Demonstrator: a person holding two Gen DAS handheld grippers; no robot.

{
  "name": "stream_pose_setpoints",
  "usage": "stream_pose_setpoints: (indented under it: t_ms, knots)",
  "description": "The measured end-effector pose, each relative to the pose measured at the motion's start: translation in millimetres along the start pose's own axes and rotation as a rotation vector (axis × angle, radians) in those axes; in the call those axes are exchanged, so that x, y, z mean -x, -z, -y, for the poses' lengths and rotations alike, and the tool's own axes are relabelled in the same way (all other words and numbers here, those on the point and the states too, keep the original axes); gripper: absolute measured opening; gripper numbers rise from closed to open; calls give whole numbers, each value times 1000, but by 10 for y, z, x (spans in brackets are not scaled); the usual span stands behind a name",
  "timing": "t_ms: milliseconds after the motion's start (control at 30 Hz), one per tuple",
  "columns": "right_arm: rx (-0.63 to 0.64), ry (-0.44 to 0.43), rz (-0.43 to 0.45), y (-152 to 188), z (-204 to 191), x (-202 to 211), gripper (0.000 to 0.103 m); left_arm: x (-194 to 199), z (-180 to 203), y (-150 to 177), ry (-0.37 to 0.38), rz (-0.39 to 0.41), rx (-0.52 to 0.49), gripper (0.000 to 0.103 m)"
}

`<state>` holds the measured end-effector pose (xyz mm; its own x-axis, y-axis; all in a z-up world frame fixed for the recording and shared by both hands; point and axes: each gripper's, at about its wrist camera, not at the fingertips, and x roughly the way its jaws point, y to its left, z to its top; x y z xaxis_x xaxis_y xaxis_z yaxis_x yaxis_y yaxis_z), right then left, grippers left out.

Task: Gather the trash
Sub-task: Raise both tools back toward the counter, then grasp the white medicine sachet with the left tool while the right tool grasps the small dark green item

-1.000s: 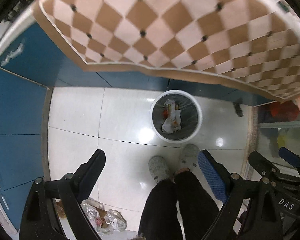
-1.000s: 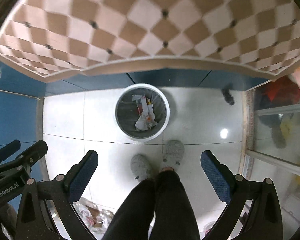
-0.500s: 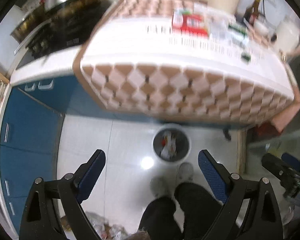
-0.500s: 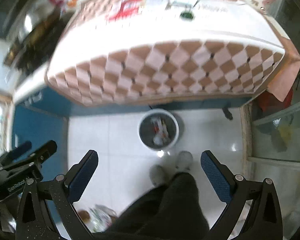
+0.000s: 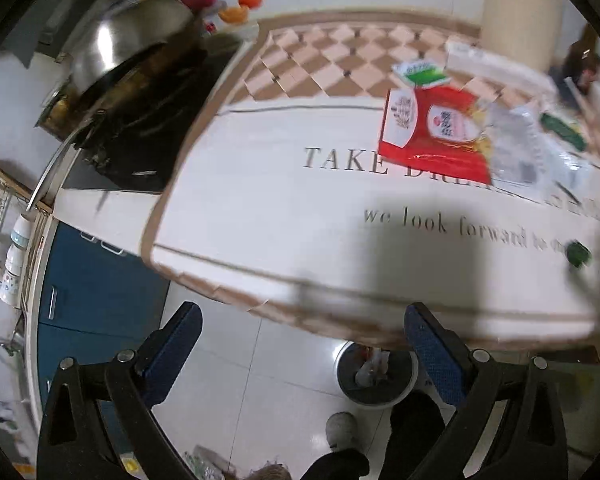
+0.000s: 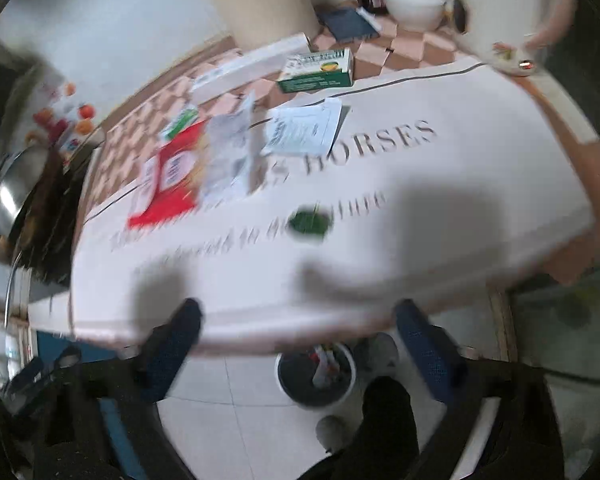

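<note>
A red snack wrapper (image 5: 428, 132) (image 6: 168, 176) lies on the white tablecloth (image 5: 280, 216) (image 6: 460, 184), beside a clear plastic wrapper (image 5: 520, 144) (image 6: 230, 156) and a white printed paper (image 6: 304, 130). A small green scrap (image 5: 577, 254) (image 6: 310, 222) lies nearer the table's front edge. A white trash bin (image 5: 374, 376) (image 6: 315, 374) holding trash stands on the floor under the table edge. My left gripper (image 5: 300, 346) and right gripper (image 6: 296, 342) are both open and empty, above the floor just short of the table edge.
A green-and-white carton (image 6: 318, 70), a long white box (image 6: 252, 66), a bowl (image 6: 414, 8) and a beige canister (image 6: 260, 4) stand at the table's back. A stove with a steel wok lid (image 5: 128, 44) is left. My legs and shoes (image 5: 342, 428) stand by the bin.
Both grippers have risen and tilted up from looking down at the bin and floor. The tabletop and its trash have come into view. Both stay open.
</note>
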<state>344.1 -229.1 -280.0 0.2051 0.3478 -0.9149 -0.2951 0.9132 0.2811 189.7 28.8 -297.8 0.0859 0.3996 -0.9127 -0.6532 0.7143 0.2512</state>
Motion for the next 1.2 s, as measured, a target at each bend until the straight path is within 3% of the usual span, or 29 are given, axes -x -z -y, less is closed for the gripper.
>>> stream_pose_setpoints:
  t_ms: [133, 200, 233, 267, 367, 533, 600, 700, 767, 833, 867, 933, 967, 1000, 1067, 1200]
  knots:
    - [29, -15, -62, -418, 10, -612, 65, -240, 347, -285, -28, -51, -34, 103]
    - [78, -38, -112, -506, -41, -834, 44, -257, 546, -402, -15, -65, -59, 103]
    - [119, -29, -84, -498, -86, -817, 37, -240, 645, -450, -3, -65, -72, 103]
    - [182, -28, -92, -498, -142, -846, 23, -202, 774, -503, 17, -64, -91, 103]
    - [191, -38, -84, -529, -5, -776, 22, -56, 1207, -654, 95, -43, -160, 103]
    - [-14, -6, -40, -723, 897, -462, 22, 173, 2392, -795, 211, 17, -417, 103]
    - [-94, 31, -29, -805, 1301, -358, 22, 142, 2849, -794, 218, 21, -519, 103]
    - [-183, 69, -6, -880, 1755, -245, 21, 2, 3282, -817, 219, -1, -591, 102]
    - [-256, 56, -3, -911, 2005, -225, 21, -98, 3369, -846, 239, -34, -582, 95]
    - [-309, 46, 10, -897, 2158, -212, 21, -135, 3276, -941, 366, -74, -491, 72]
    - [-321, 45, 17, -889, 2187, -200, 21, -154, 3215, -981, 413, -102, -442, 57]
    - [-351, 34, 30, -862, 2270, -184, 21, -129, 3154, -1033, 402, -91, -427, 36]
    - [-364, 28, 33, -851, 2285, -196, 21, -124, 3130, -1052, 408, -93, -420, 11]
    - [-373, 21, 36, -834, 2315, -180, 20, -138, 3087, -1083, 408, -103, -410, 0]
    - [-379, 16, 40, -826, 2321, -186, 20, -154, 3011, -1113, 425, -118, -390, 0]
    - [-360, 6, 43, -817, 2270, -149, 20, 106, 2830, -972, 389, -39, -398, 0]
